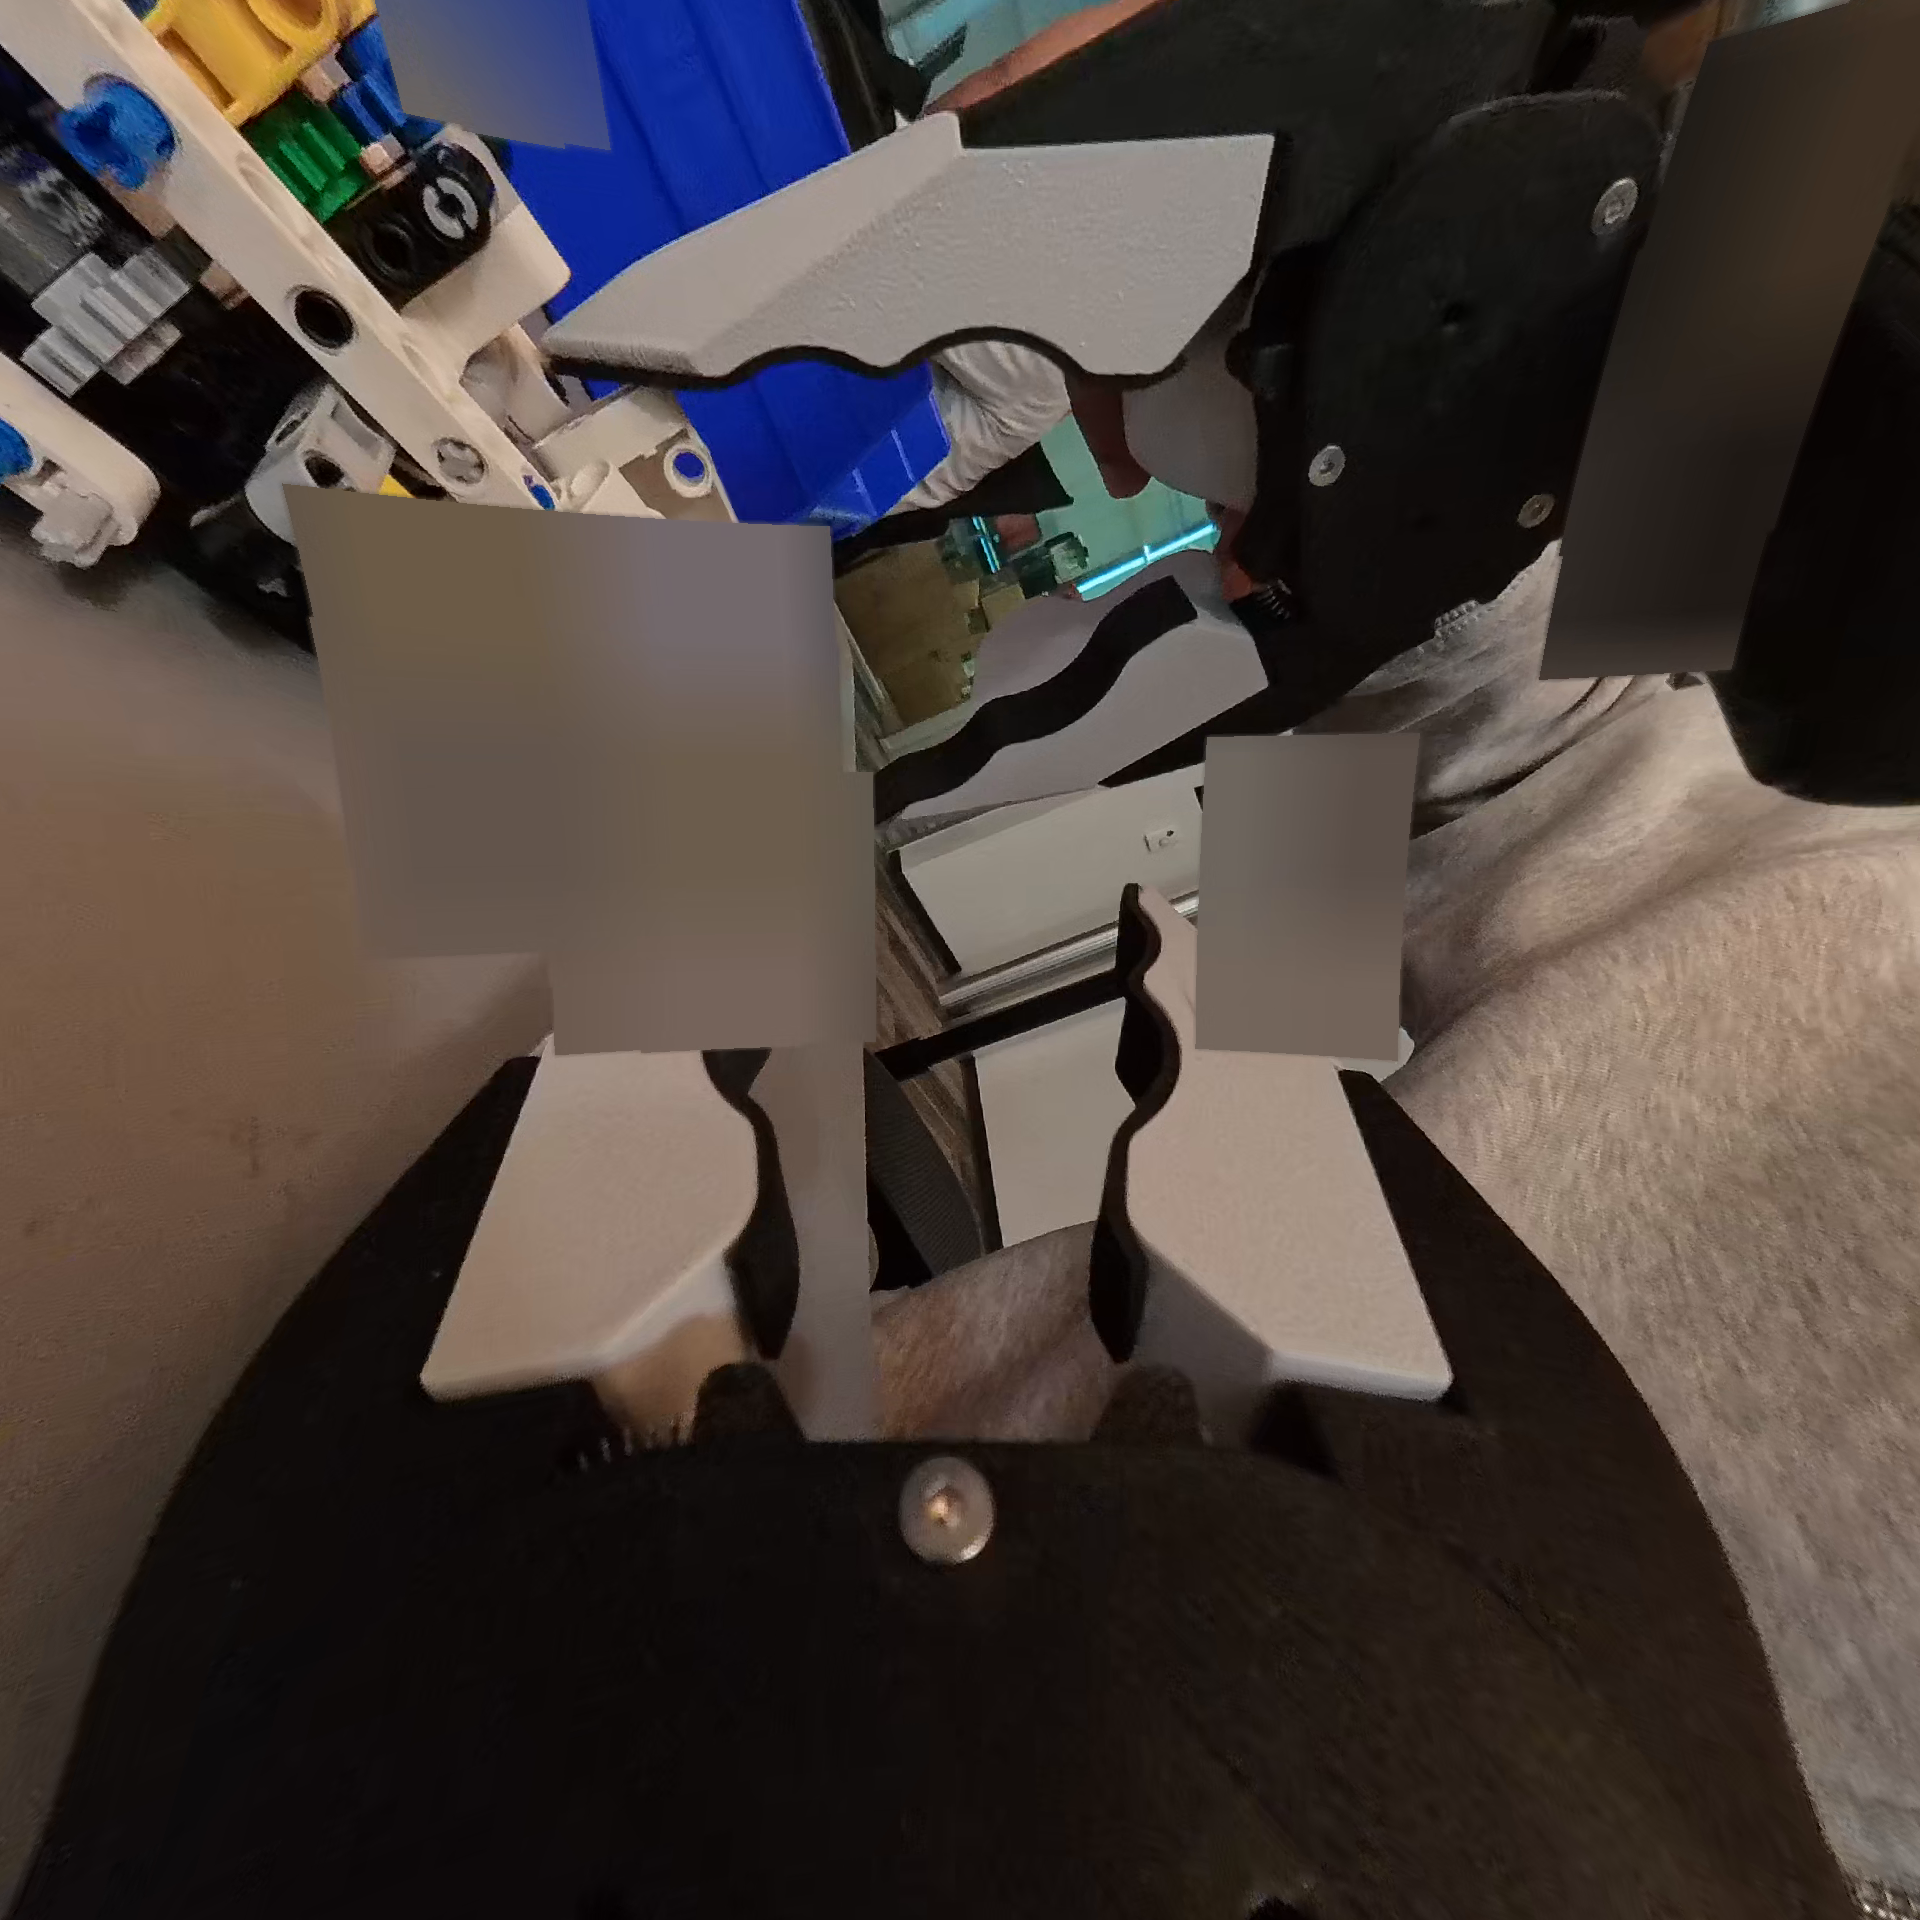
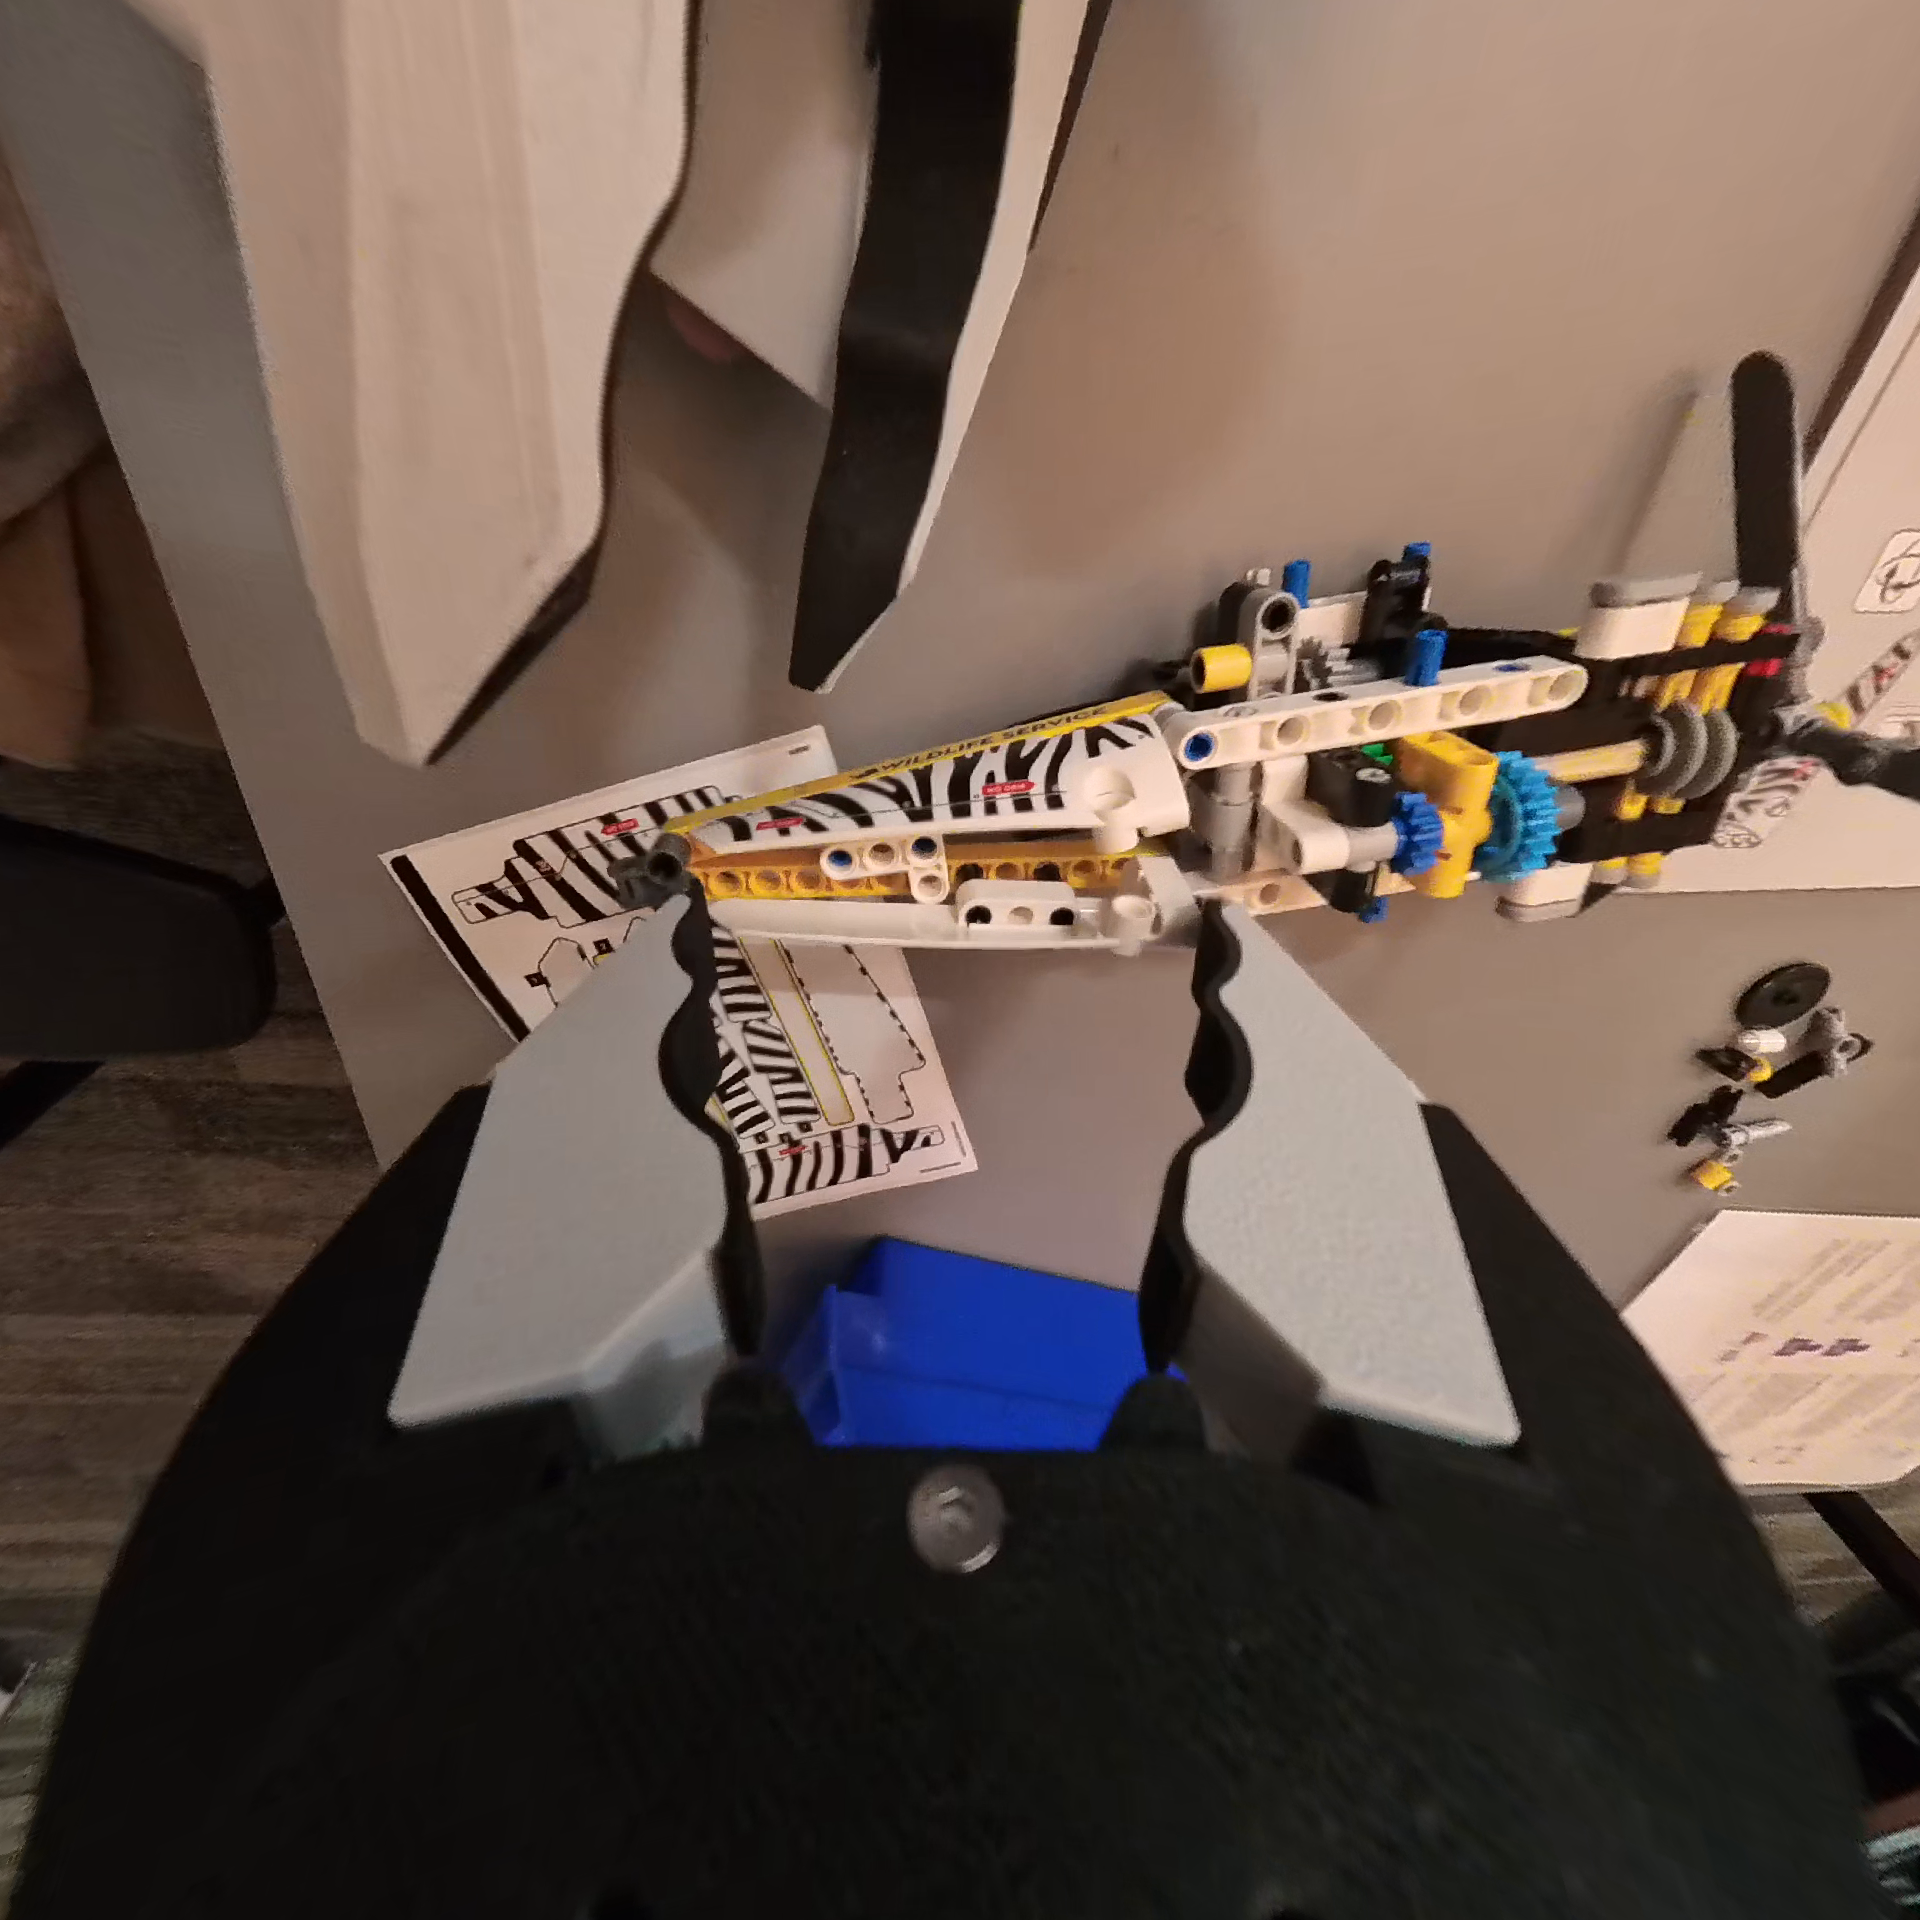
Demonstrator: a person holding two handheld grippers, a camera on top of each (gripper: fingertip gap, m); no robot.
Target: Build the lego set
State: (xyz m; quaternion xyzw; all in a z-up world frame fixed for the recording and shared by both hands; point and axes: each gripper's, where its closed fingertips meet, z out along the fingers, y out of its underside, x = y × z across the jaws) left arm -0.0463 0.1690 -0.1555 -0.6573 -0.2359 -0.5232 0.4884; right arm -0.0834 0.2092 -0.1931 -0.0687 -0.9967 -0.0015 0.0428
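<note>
A partly built lego helicopter lies on the grey table. It has a zebra-striped tail, white and yellow beams, blue gears and a black rotor blade. My right gripper is open and empty, with its fingertips just short of the tail boom. My left gripper is open and empty, raised and pointing at a person's grey sleeve. A close part of the model shows at the upper left of the left wrist view. The right gripper's fingers show above it there. The left gripper's fingers hang over the table in the right wrist view.
A zebra-pattern sticker sheet lies under the tail. A blue bin sits below my right gripper and also shows in the left wrist view. Several small loose pieces and a printed sheet lie at the right.
</note>
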